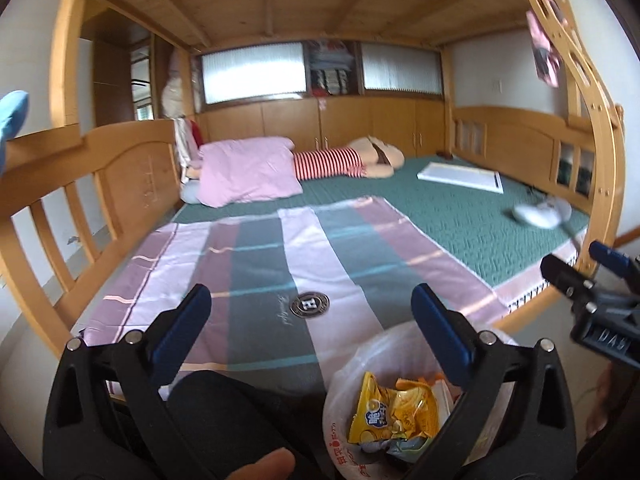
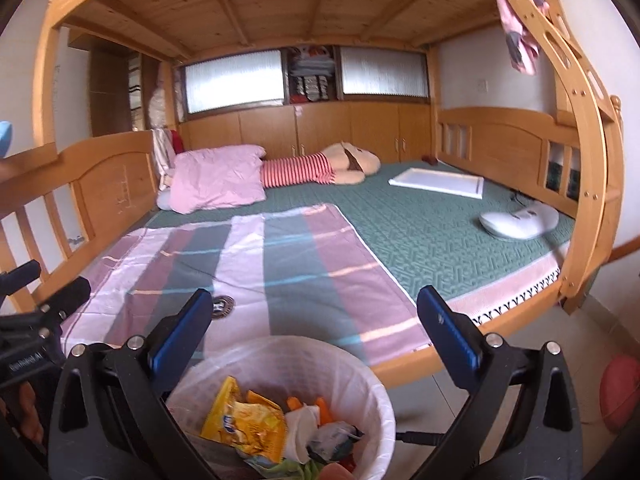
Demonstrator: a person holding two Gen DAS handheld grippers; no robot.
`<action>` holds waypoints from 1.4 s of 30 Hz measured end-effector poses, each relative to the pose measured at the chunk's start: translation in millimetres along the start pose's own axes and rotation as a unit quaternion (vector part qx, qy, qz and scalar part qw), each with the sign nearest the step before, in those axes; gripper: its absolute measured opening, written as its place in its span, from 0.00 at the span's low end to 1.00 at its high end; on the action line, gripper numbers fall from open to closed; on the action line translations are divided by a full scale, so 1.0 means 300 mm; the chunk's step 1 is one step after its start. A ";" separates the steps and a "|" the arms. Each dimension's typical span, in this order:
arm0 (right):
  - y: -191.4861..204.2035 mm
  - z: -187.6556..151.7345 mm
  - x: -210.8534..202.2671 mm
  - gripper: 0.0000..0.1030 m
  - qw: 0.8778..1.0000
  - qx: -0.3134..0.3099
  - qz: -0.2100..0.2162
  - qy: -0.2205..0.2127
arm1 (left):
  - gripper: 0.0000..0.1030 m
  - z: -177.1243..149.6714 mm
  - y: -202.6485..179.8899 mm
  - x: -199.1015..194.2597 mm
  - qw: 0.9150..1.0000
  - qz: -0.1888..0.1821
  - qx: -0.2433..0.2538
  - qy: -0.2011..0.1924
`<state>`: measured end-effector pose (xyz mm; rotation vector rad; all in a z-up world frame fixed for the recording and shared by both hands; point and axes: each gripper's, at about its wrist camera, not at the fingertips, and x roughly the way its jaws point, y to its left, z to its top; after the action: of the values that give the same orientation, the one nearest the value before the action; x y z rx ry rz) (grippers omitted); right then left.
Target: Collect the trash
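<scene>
A white trash bin lined with a plastic bag [image 2: 360, 392] stands on the floor at the foot of the bed; it also shows in the left wrist view [image 1: 340, 392]. In it lie a yellow snack wrapper [image 2: 244, 420], crumpled white paper [image 2: 300, 428] and other scraps. The same yellow wrapper [image 1: 384, 412] shows in the left wrist view. My left gripper [image 1: 312, 336] is open and empty, above the bin's left side. My right gripper [image 2: 316, 332] is open and empty, directly over the bin. The right gripper's body [image 1: 600, 300] shows at the right of the left wrist view.
A wooden bunk bed [image 2: 112, 184] holds a green mat [image 2: 420, 232], a striped sheet [image 2: 240, 264], a pink pillow [image 2: 216, 180], a plush toy [image 2: 340, 166], a white board [image 2: 440, 182] and a white device [image 2: 520, 220]. A red ball [image 2: 622, 392] lies on the floor at right.
</scene>
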<state>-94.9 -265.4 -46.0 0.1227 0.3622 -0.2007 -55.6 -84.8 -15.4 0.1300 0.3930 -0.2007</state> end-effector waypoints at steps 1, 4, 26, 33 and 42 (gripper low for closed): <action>0.007 0.003 -0.007 0.97 1.000 -0.001 0.003 -0.004 | 0.97 0.005 0.004 -0.014 1.000 0.002 -0.003 -0.004; 0.024 0.008 -0.023 0.97 1.000 -0.005 0.005 -0.012 | 0.97 0.013 0.014 -0.043 1.000 0.006 -0.006 -0.014; 0.058 -0.009 -0.014 0.97 1.000 -0.028 -0.002 -0.010 | 0.97 -0.003 0.021 -0.037 1.000 0.009 -0.013 -0.002; 0.063 -0.013 -0.007 0.97 1.000 -0.029 -0.001 -0.007 | 0.97 -0.005 0.017 -0.035 1.000 0.008 -0.014 0.000; 0.065 -0.014 -0.004 0.97 1.000 -0.027 -0.001 -0.005 | 0.97 -0.009 0.001 -0.035 1.000 0.006 -0.013 0.001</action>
<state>-93.2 -245.5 -47.8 0.0675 0.3581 -0.1935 -66.0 -82.5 -13.8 0.1074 0.3971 -0.1838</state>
